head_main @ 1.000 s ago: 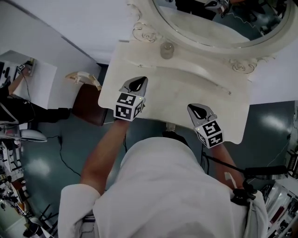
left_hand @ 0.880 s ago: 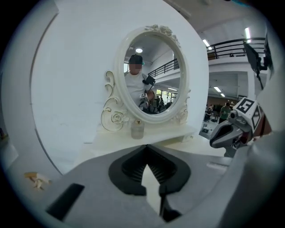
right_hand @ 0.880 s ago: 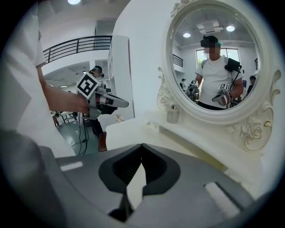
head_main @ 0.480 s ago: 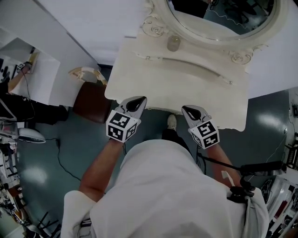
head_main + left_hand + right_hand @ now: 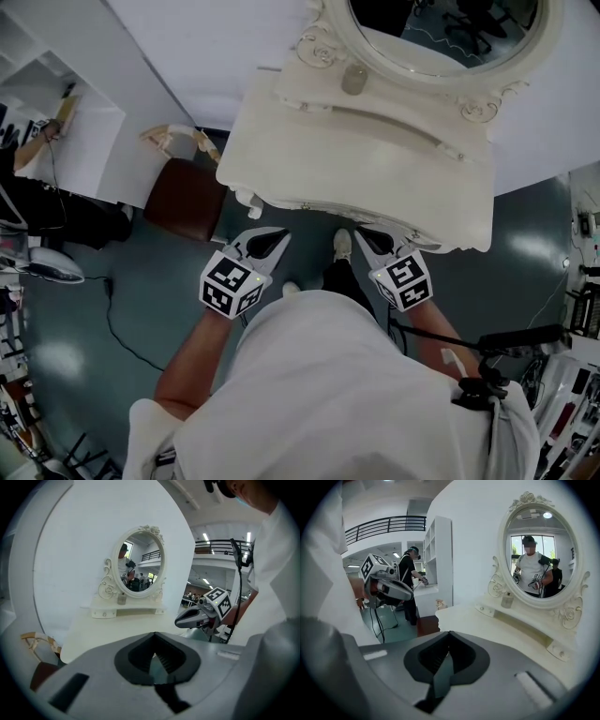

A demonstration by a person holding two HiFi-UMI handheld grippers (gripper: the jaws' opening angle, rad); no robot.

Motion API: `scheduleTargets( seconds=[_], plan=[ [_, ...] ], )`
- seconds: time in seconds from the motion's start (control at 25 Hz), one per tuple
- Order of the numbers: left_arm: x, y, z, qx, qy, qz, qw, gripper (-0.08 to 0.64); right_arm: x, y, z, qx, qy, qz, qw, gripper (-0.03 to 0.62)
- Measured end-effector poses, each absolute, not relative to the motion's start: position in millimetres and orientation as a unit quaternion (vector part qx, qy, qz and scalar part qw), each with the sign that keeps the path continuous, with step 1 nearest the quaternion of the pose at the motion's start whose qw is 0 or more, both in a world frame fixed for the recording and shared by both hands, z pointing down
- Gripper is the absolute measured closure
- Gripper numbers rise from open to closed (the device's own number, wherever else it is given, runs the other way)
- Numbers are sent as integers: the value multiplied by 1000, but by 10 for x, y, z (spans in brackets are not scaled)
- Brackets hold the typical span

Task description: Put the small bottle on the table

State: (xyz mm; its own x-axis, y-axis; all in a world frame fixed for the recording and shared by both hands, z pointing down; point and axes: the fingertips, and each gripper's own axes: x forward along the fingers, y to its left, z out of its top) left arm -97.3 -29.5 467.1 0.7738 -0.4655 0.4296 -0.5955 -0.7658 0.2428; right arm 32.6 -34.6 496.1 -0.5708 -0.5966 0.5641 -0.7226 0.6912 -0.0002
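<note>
Left tool (image 5: 275, 238) and right tool (image 5: 366, 238), jaws together, now back off the table (image 5: 375, 183); small bottle (image 5: 354, 80) beneath mirror (image 5: 441, 37).

A plain white wall (image 5: 187, 56) backs the cream carved table (image 5: 375, 173) and its oval mirror in an ornate cream frame (image 5: 441, 37). Just left of the table, a brown padded stool (image 5: 187, 199) stands on the glossy dark teal floor (image 5: 141, 272), which reflects ceiling light. A white shelf unit (image 5: 66, 141) stands further left.

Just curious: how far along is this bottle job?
Looks done: the small greyish translucent bottle stands on the cream dressing table, on its raised shelf below the oval mirror. In hand: nothing; left gripper and right gripper are shut, empty, off the table's edge. Left: apparently nothing.
</note>
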Motion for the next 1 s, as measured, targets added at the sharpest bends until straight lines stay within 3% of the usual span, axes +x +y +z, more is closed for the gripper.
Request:
scheduleTargets(
  seconds=[1.0],
  plan=[
    [-1245,216,4491,925,-291,171,175,558,-132,-12,4821,349,-894,85,269,592]
  ],
)
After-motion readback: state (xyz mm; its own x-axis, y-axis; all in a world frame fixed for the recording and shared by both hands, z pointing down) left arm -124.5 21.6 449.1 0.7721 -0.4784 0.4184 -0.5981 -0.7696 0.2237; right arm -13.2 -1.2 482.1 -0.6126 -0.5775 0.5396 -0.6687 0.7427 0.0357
